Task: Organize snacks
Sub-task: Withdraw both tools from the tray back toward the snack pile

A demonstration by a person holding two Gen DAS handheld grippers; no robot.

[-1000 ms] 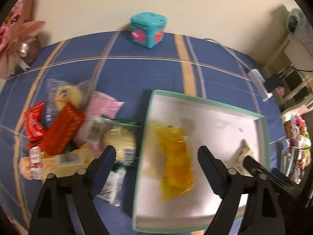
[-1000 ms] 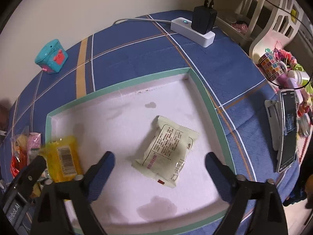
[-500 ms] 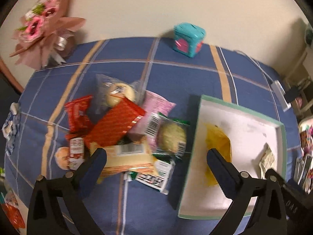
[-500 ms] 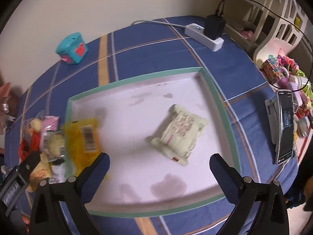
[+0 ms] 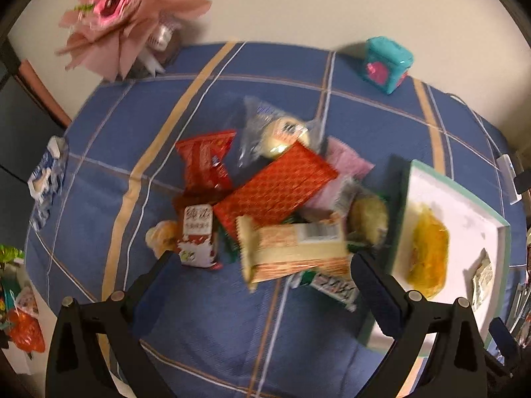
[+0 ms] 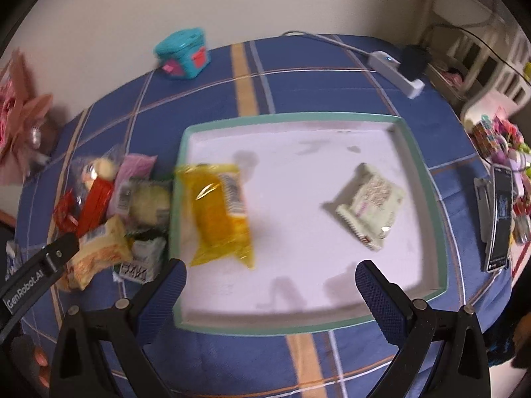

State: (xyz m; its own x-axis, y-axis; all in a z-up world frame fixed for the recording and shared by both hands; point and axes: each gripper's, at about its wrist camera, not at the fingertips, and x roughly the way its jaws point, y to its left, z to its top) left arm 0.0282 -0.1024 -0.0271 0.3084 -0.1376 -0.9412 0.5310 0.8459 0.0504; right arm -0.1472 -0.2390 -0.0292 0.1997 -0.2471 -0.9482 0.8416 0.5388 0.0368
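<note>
A white tray with a green rim (image 6: 292, 117) (image 5: 458, 185) lies on the blue plaid table. In it are a yellow snack packet (image 6: 219, 212) (image 5: 428, 248) and a pale green packet (image 6: 370, 205) (image 5: 481, 275). A pile of snacks lies left of the tray: a red patterned packet (image 5: 275, 189), a beige wafer packet (image 5: 292, 248), a red wrapper (image 5: 204, 162), a pink packet (image 5: 345, 165). My left gripper (image 5: 262, 272) is open and empty above the pile's near edge. My right gripper (image 6: 270, 287) is open and empty over the tray's near part.
A teal box (image 5: 386, 64) (image 6: 184, 53) stands at the table's back. A pink bouquet (image 5: 122, 13) leans at the back left. A power strip (image 6: 396, 73) and a phone (image 6: 499, 222) lie on the right. A blue-white carton (image 5: 46, 175) sits at the left edge.
Both grippers have swung left and drawn back. The left view went from the tray to the snack pile. Both stay open and empty; the packets in the tray have not moved.
</note>
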